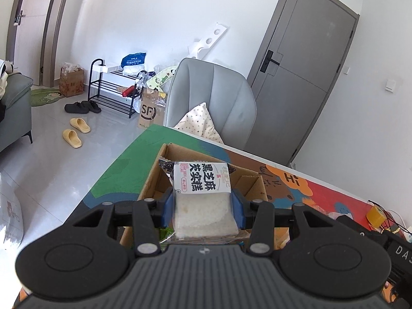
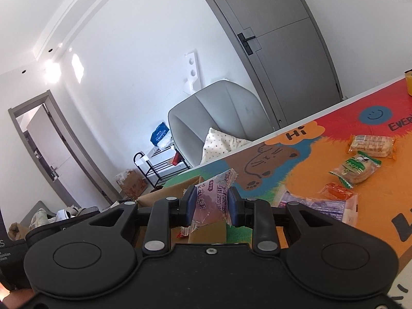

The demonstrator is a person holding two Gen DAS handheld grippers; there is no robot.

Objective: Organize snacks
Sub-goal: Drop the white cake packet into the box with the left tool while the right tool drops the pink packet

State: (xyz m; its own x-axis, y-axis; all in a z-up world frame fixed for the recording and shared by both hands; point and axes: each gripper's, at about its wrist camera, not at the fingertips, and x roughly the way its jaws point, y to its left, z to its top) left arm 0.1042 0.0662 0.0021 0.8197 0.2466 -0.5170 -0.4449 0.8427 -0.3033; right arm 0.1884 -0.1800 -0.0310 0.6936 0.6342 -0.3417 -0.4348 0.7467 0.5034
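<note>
My left gripper [image 1: 203, 206] is shut on a white rice-cake packet [image 1: 203, 195] with black Chinese lettering, held above an open cardboard box [image 1: 154, 177] on the colourful table mat. My right gripper [image 2: 211, 204] is shut on a pink-purple snack packet [image 2: 212, 198], held over the edge of the same cardboard box [image 2: 164, 195]. Loose snacks lie on the mat to the right in the right wrist view: a long orange packet [image 2: 372, 145], a green-labelled round cake packet [image 2: 356, 170], a small orange packet [image 2: 337, 191] and a purple-white packet [image 2: 322, 206].
A grey armchair [image 1: 219, 95] with a spotted cushion stands behind the table's far edge. A yellow object [image 1: 377, 215] and cables sit on the table at the right. A shoe rack [image 1: 110, 87], boxes and slippers are on the floor beyond.
</note>
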